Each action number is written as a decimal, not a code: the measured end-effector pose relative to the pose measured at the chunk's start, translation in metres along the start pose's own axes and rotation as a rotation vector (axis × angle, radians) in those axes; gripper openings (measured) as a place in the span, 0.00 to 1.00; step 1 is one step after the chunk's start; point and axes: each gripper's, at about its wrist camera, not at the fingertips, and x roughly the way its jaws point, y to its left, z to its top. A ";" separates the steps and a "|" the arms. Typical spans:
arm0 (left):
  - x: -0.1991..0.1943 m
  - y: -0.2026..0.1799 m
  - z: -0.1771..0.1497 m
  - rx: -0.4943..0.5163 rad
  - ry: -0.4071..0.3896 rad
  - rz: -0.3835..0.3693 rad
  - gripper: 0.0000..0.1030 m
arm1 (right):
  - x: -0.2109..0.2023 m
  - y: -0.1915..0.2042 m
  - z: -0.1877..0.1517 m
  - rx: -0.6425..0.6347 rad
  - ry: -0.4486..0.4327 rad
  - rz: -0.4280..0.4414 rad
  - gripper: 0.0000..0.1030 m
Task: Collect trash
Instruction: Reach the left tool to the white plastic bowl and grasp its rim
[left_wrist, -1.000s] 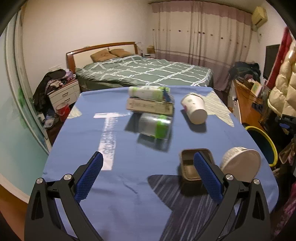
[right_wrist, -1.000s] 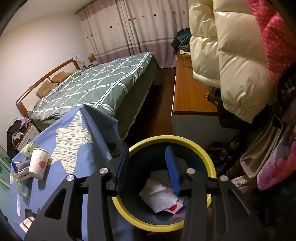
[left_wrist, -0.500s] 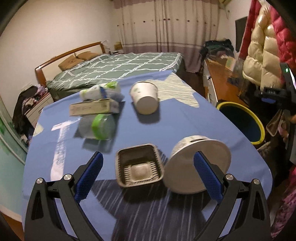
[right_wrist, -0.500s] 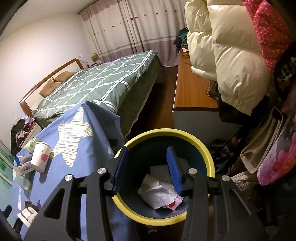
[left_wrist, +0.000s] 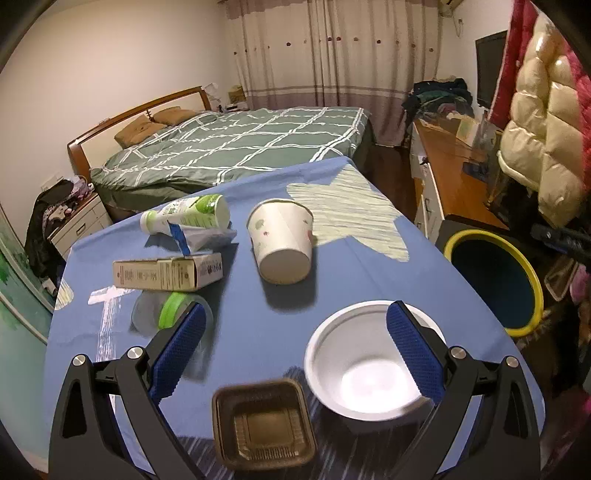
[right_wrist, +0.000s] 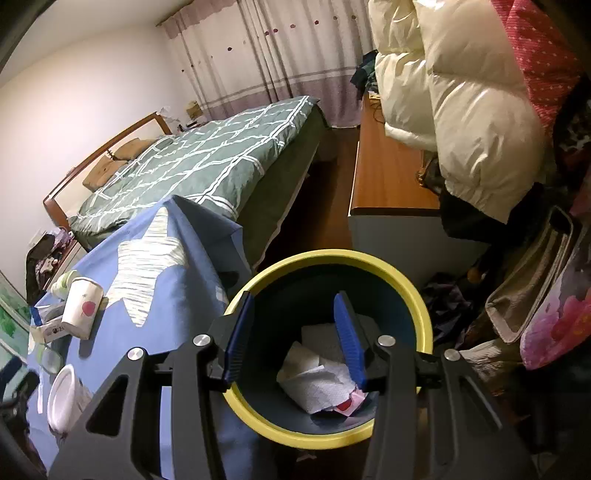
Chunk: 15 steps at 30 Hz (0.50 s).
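On the blue tablecloth (left_wrist: 332, 266) lie a white foam bowl (left_wrist: 362, 373), a brown plastic tray (left_wrist: 262, 424), a tipped paper cup (left_wrist: 282, 243), a carton box (left_wrist: 166, 273), a green-and-white bottle (left_wrist: 188, 216) and a clear tub with a green band (left_wrist: 168, 317). My left gripper (left_wrist: 295, 347) is open wide above the table's near end; its right finger overlaps the bowl's right rim and the tray lies below the gap. My right gripper (right_wrist: 293, 338) hangs open and empty over the yellow-rimmed bin (right_wrist: 332, 254), which holds crumpled paper (right_wrist: 314, 376).
The bin (left_wrist: 495, 280) stands on the floor just off the table's right edge. A green-quilted bed (left_wrist: 240, 147) lies beyond the table, a wooden desk (left_wrist: 454, 184) runs along the right, and puffy coats (right_wrist: 461, 110) hang above the bin. Bags (right_wrist: 546, 295) crowd the floor at its right.
The left gripper has swung to the right along the table, so the bowl and tray now sit between its fingers. The right gripper has held over the bin, its jaws slightly wider.
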 end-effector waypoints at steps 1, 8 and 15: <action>0.000 0.002 0.002 -0.008 -0.003 -0.005 0.94 | 0.001 0.001 -0.001 -0.002 0.001 0.001 0.42; -0.018 0.000 -0.018 -0.009 0.002 -0.102 0.94 | 0.002 0.001 -0.003 0.001 0.007 0.019 0.42; -0.026 -0.023 -0.057 0.036 0.048 -0.179 0.94 | 0.002 0.006 -0.005 -0.004 0.011 0.043 0.43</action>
